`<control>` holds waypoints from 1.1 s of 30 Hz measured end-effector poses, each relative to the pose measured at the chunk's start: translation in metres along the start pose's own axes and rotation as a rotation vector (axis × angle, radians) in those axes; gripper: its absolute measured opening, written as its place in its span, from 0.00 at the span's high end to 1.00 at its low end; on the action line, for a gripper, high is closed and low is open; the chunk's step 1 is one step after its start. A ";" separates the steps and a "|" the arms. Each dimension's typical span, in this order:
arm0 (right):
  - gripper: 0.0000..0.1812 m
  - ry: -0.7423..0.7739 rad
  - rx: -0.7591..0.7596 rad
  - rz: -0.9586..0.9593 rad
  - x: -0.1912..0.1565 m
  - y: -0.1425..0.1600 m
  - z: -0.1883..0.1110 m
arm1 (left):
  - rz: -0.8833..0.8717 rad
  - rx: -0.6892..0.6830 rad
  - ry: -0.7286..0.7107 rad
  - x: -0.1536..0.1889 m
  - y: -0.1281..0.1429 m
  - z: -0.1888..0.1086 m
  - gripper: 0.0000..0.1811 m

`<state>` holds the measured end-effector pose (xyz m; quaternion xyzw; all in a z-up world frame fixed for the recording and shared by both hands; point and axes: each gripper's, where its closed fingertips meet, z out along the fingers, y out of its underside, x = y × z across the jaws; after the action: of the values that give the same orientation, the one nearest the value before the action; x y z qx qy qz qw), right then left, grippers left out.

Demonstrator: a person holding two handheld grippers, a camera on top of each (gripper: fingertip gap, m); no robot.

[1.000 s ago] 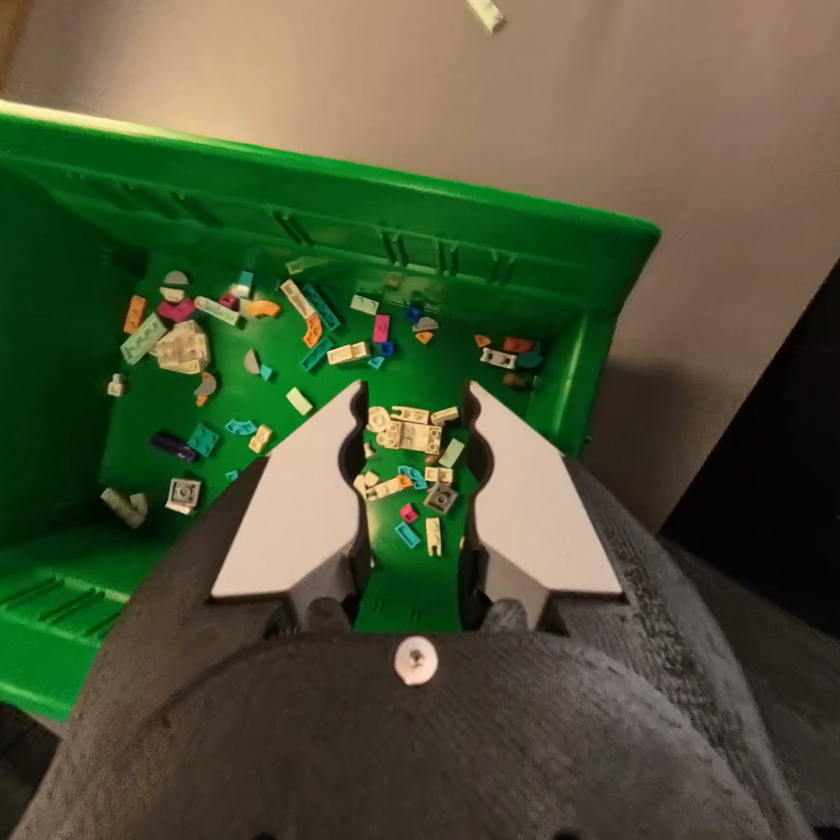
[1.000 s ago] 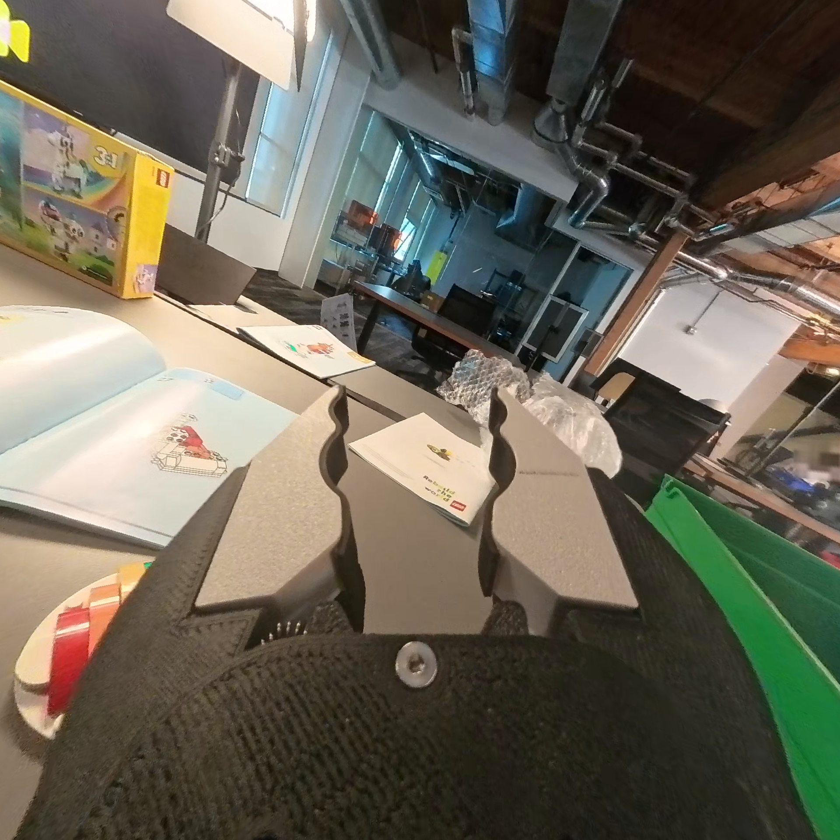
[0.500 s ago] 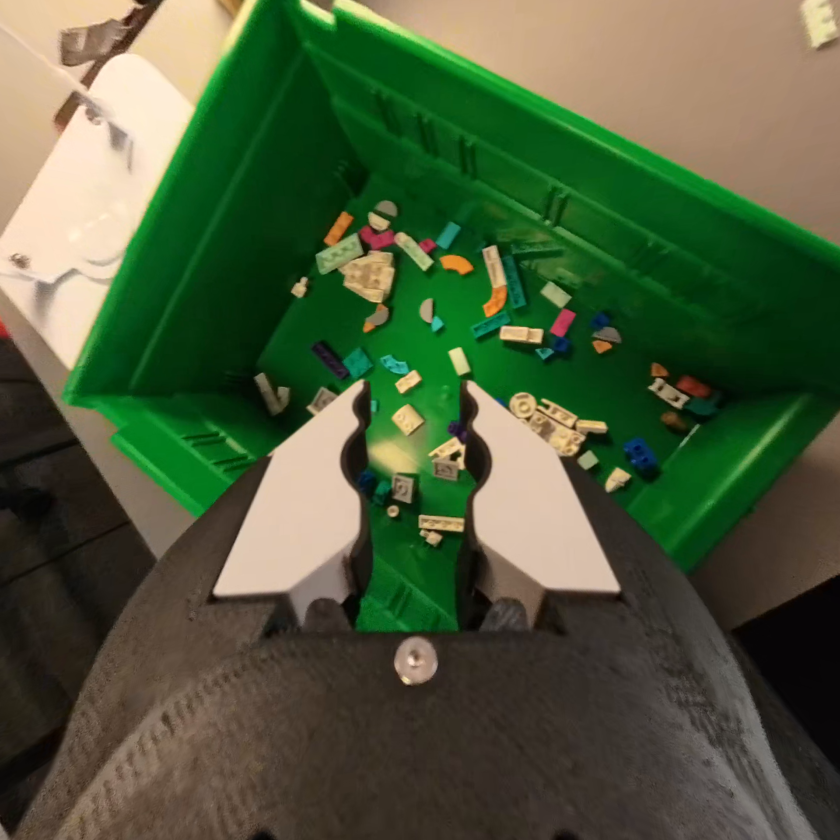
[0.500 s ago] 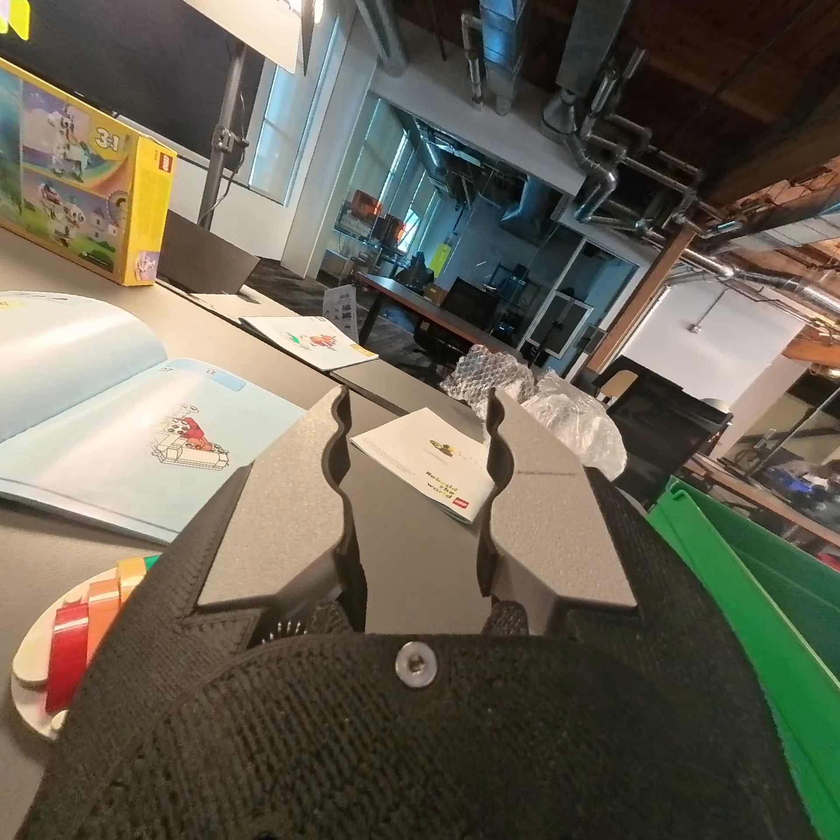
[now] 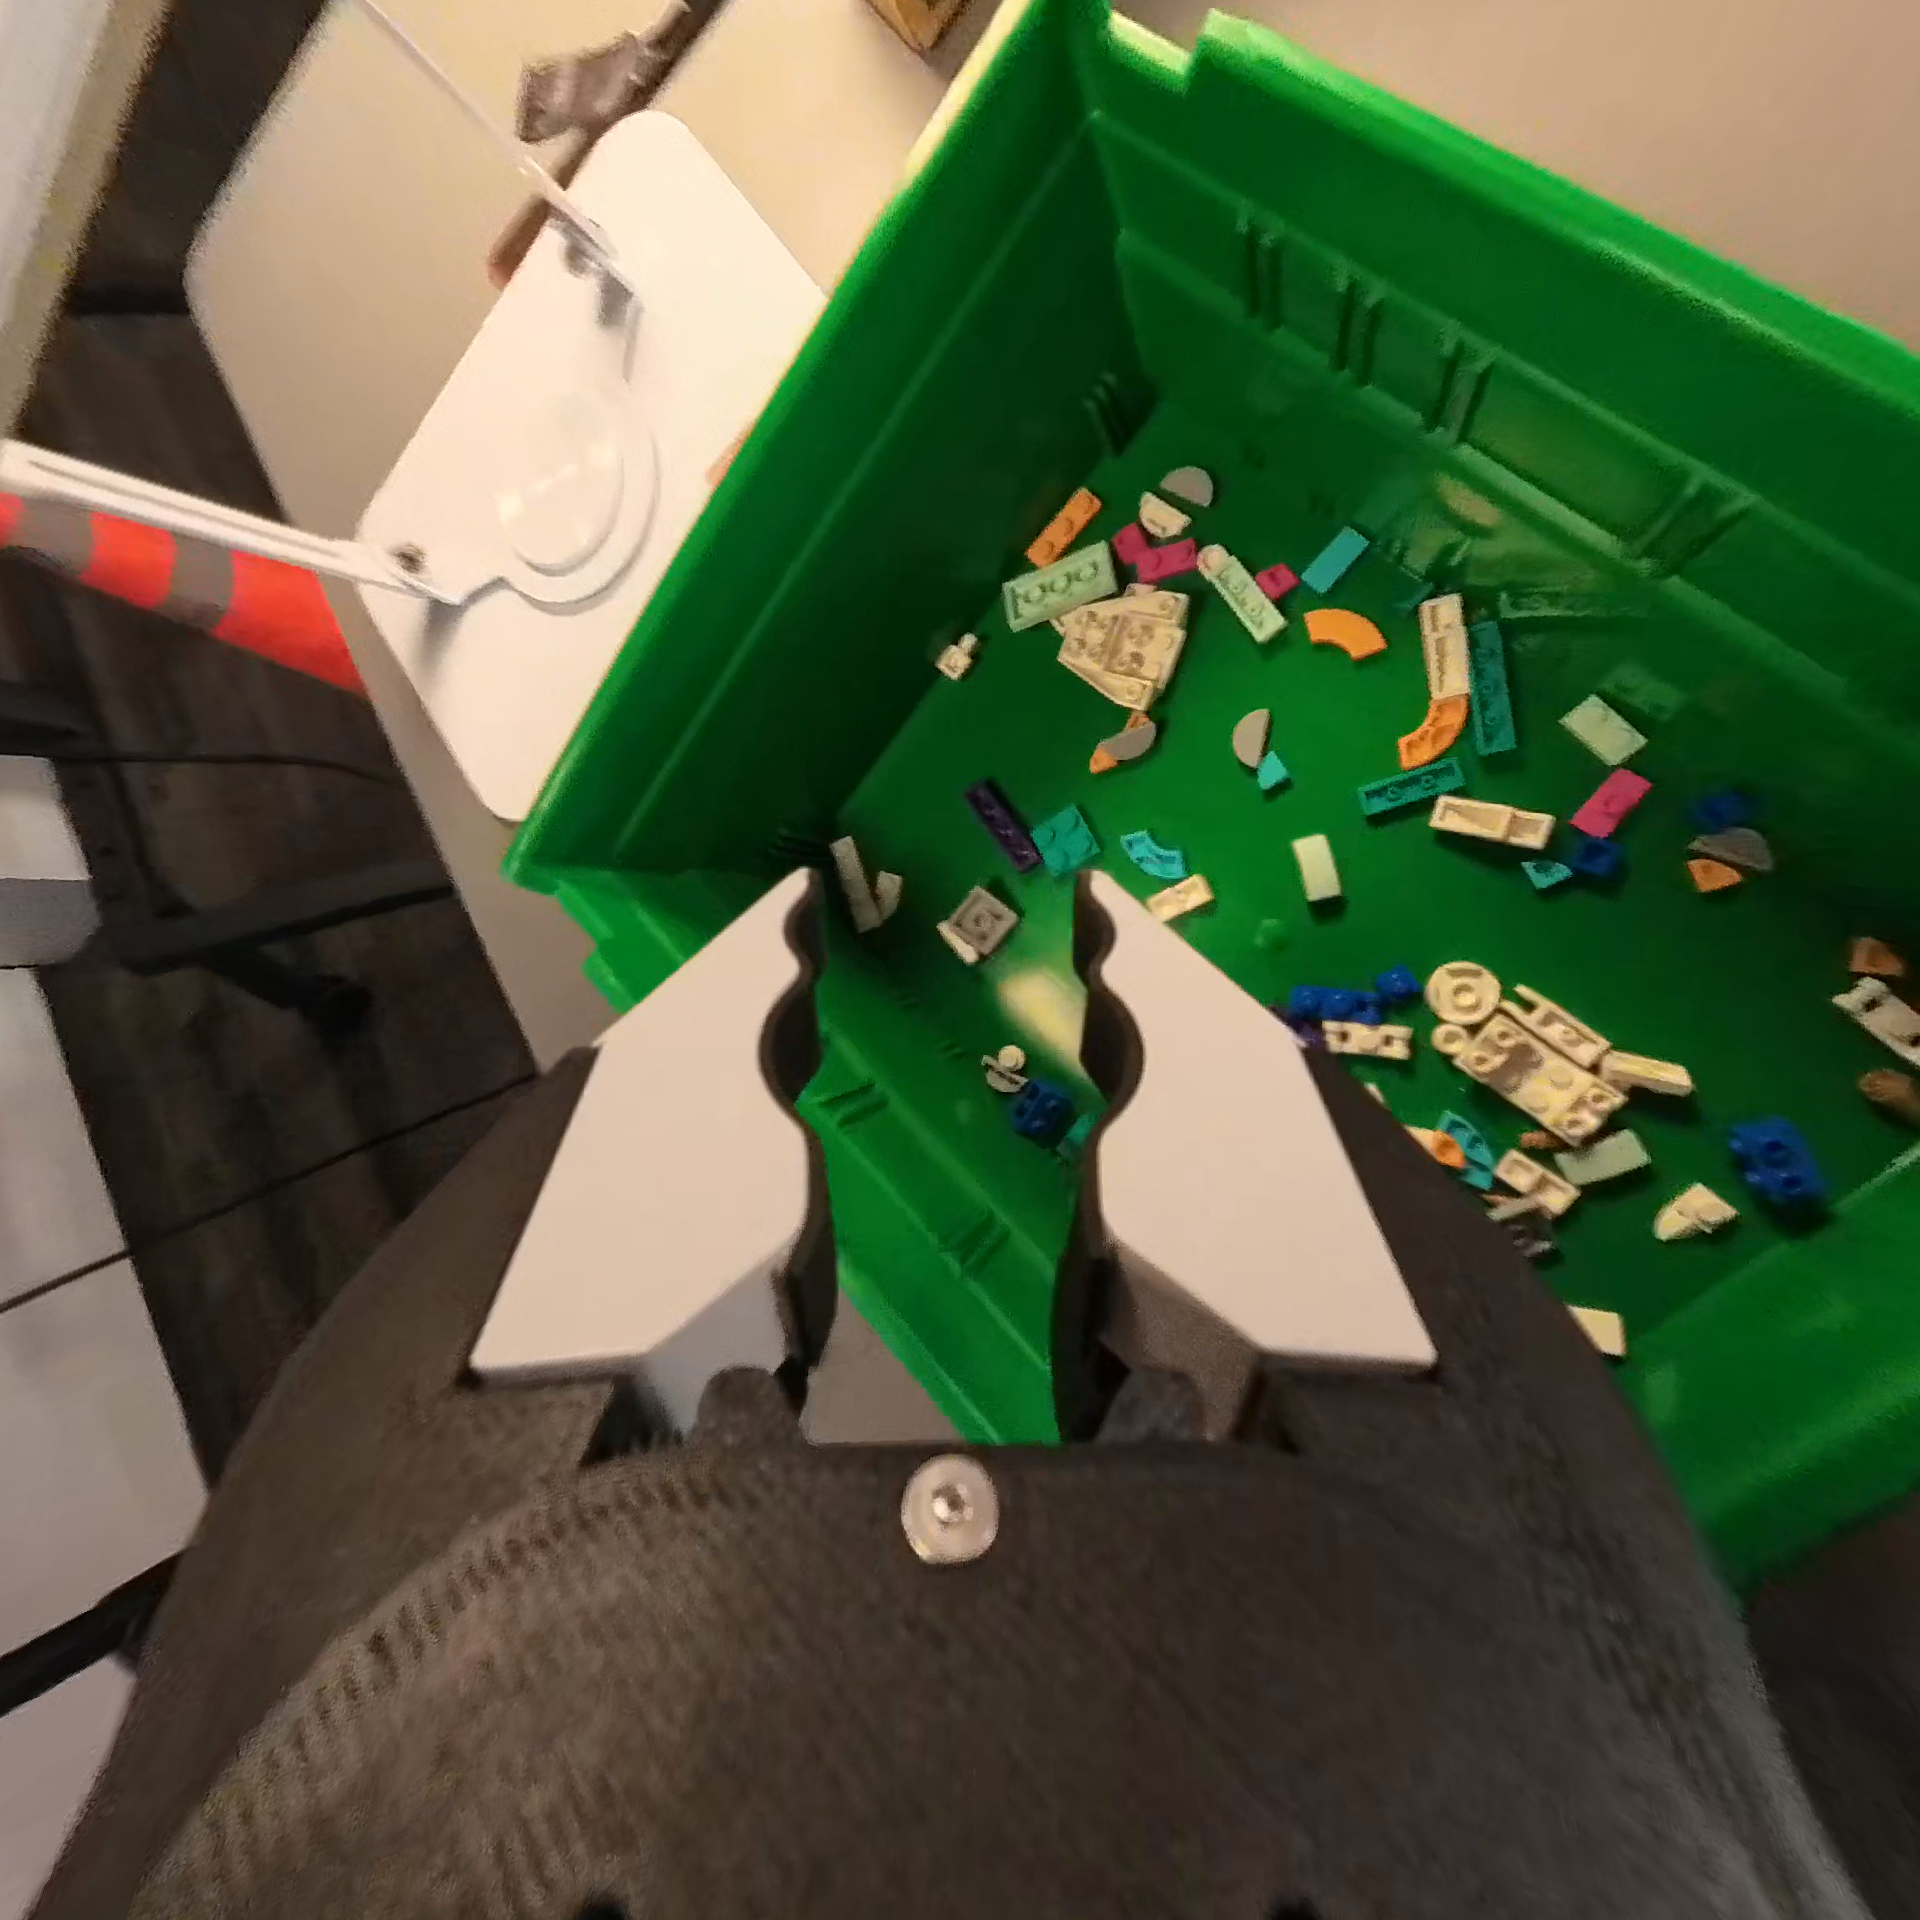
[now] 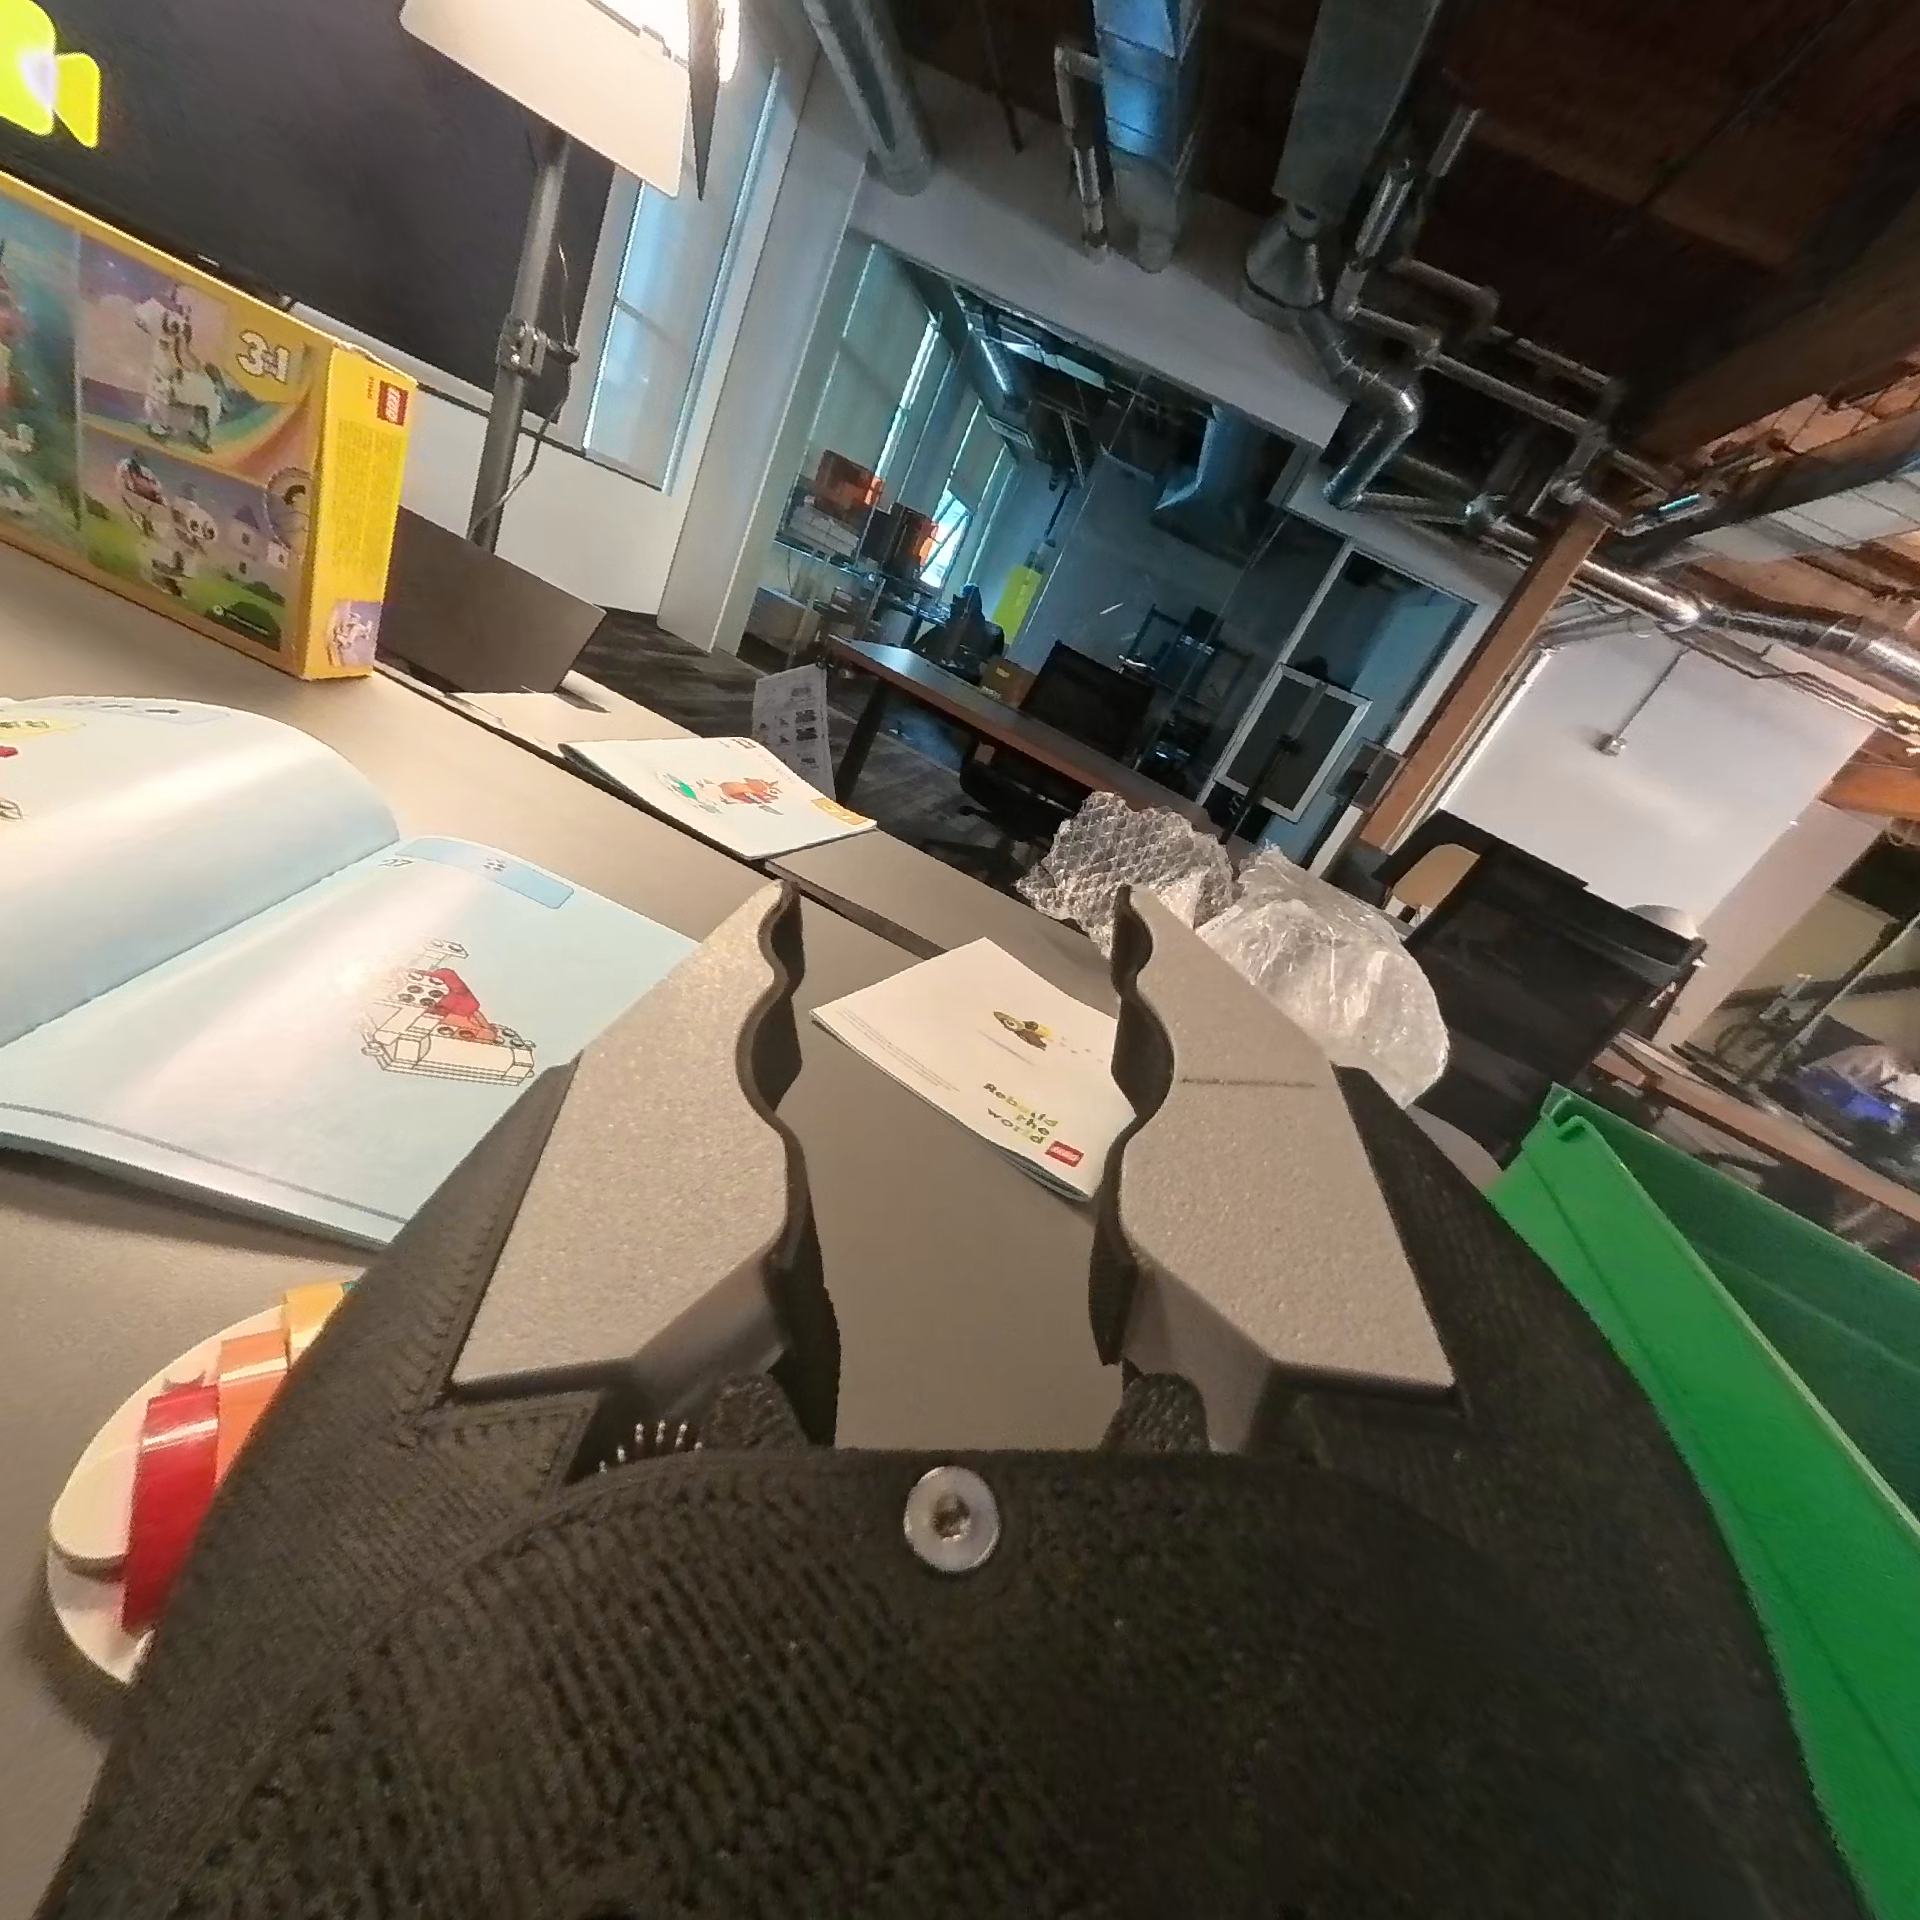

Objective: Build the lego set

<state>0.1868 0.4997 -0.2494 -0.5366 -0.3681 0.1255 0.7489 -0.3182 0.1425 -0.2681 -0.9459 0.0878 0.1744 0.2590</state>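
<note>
The left tool (image 5: pixel 945 914) hangs above the near-left corner of a green bin (image 5: pixel 790 582), its two pale fingers (image 5: pixel 665 1174) parted by a moderate gap with nothing between them. Through that gap show the bin's near wall and a strip of its floor. The loose lego pieces (image 5: pixel 1320 790) lie scattered on the bin floor, mostly from 12 to 3 o'clock of the fingertips. Nearest the tips are a grey square plate (image 5: pixel 979 922) just beyond them at 12 o'clock, a small blue brick (image 5: pixel 1039 1110) inside the gap, and a cream wedge cluster (image 5: pixel 1124 646) farther off at 1 o'clock. A larger cream assembly (image 5: pixel 1522 1055) sits at 3 o'clock, past the right finger. The bin's walls rise steeply around the pieces; the floor between the clusters is bare green in patches. Outside the bin at 10 o'clock lies a white base plate (image 5: pixel 520 416) on the tabletop (image 5: pixel 810 125).

The right tool (image 6: pixel 951 920) is low over the dark tabletop (image 6: pixel 935 1299), fingers moderately apart and empty. An open instruction booklet (image 6: pixel 270 1018) lies at 9 to 10 o'clock, a small leaflet (image 6: pixel 987 1070) just beyond the tips at 12 o'clock, and a yellow set box (image 6: pixel 197 436) far off at 10 o'clock. The green bin's rim (image 6: pixel 1683 1320) runs along the right side at 3 to 4 o'clock. A round piece with red and orange strips (image 6: pixel 177 1455) sits at 8 o'clock, partly hidden by the tool body. Crumpled clear wrap (image 6: pixel 1309 956) lies at 1 o'clock.
</note>
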 end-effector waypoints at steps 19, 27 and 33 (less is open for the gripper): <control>0.68 -0.007 -0.019 -0.007 -0.001 0.004 0.001 | 0.474 -0.129 0.783 0.164 0.051 -0.006 1.00; 0.69 -0.008 -0.021 -0.005 -0.001 0.004 0.002 | 0.300 -0.262 0.536 0.116 0.057 0.027 0.98; 0.69 -0.013 -0.019 -0.002 -0.001 0.004 0.002 | 0.284 -0.359 0.438 0.095 0.069 0.030 1.00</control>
<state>0.1857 0.5021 -0.2532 -0.5426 -0.3746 0.1246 0.7414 -0.2567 0.0921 -0.3592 -0.9699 0.2405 0.0137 0.0360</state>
